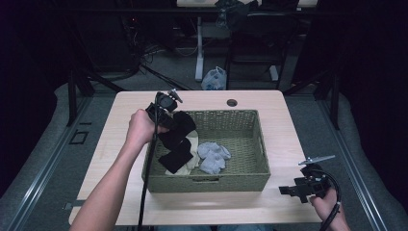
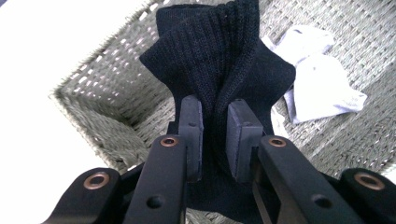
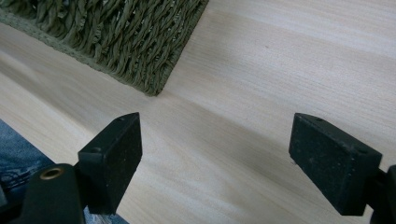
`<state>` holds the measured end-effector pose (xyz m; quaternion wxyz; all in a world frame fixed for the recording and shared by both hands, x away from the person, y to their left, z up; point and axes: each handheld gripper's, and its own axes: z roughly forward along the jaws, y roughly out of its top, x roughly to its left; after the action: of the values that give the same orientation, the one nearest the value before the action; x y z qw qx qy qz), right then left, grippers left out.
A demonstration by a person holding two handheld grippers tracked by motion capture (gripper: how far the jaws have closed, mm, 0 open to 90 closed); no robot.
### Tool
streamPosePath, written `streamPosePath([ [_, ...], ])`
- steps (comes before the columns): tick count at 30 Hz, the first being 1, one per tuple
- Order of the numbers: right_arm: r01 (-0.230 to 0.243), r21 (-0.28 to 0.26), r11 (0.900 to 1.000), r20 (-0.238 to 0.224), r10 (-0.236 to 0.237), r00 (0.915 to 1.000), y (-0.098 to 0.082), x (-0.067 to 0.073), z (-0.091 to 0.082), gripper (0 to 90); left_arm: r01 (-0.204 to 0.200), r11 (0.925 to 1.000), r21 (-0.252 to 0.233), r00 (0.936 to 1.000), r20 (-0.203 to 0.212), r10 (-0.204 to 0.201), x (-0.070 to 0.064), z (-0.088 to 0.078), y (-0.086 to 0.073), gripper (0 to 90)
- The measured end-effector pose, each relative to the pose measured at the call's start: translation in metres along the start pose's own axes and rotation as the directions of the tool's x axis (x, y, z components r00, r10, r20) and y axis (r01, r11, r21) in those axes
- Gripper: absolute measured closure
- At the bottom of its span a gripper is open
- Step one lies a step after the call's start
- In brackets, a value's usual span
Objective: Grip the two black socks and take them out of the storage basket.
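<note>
High view: left gripper [image 1: 169,111] at upper left of centre, above the left end of the woven basket [image 1: 257,144], jaws pinching a black sock [image 1: 179,139] that hangs down into the basket's left part. Beneath and beside the sock, a cream-coloured piece of cloth [image 1: 194,156]; just right of that, a bundle of grey socks [image 1: 213,157] on the basket floor. Right gripper [image 1: 294,191] at lower right, low over the bare table [image 1: 284,120], well apart from the basket.

Left gripper view: pads [image 2: 239,135] pressed into a fold of the ribbed black sock [image 2: 219,60], which fills the centre and upper middle; basket wall [image 2: 98,107] at left, pale socks [image 2: 322,84] at right on the weave.

Right gripper view: jaws spread wide with nothing between, pads [image 3: 114,158] at lower left and lower right; basket corner [image 3: 140,42] at upper left, light wood [image 3: 261,93] elsewhere.

Judged progress: seemingly early in pulling socks out of the basket. One black sock gripped and partly raised, not yet clear of the rim; grey bundle and cream cloth untouched; nothing set down on the table.
</note>
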<state>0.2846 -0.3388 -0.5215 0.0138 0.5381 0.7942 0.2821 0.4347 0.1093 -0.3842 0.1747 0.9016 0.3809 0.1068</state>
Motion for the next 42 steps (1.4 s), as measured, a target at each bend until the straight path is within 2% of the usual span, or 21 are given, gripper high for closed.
streamPosePath([
  [12, 0.000, 0.001, 1.000, 0.000, 0.000, 1.0000, 0.000, 0.000, 0.000, 17.1, 0.029, 0.9995, -0.015, 0.9993, -0.023, -0.029, 0.015, -0.018, 0.001, 78.7],
  [24, 0.000, 0.001, 1.000, 0.000, 0.000, 1.0000, 0.000, 0.000, 0.000, 17.1, 0.088, 0.9954, -0.039, 0.9948, -0.049, -0.090, 0.033, -0.036, -0.016, 78.7],
  [34, 0.002, 0.003, 1.000, 0.004, -0.002, 1.0000, 0.000, 0.000, 0.000, 17.1, 0.149, 0.9871, -0.058, 0.9854, -0.074, -0.153, 0.053, -0.052, -0.043, 78.7],
  [42, 0.003, 0.004, 1.000, 0.002, -0.003, 1.0000, 0.000, 0.001, 0.000, 17.1, 0.204, 0.9770, -0.063, 0.9734, -0.094, -0.209, 0.069, -0.059, -0.070, 78.7],
])
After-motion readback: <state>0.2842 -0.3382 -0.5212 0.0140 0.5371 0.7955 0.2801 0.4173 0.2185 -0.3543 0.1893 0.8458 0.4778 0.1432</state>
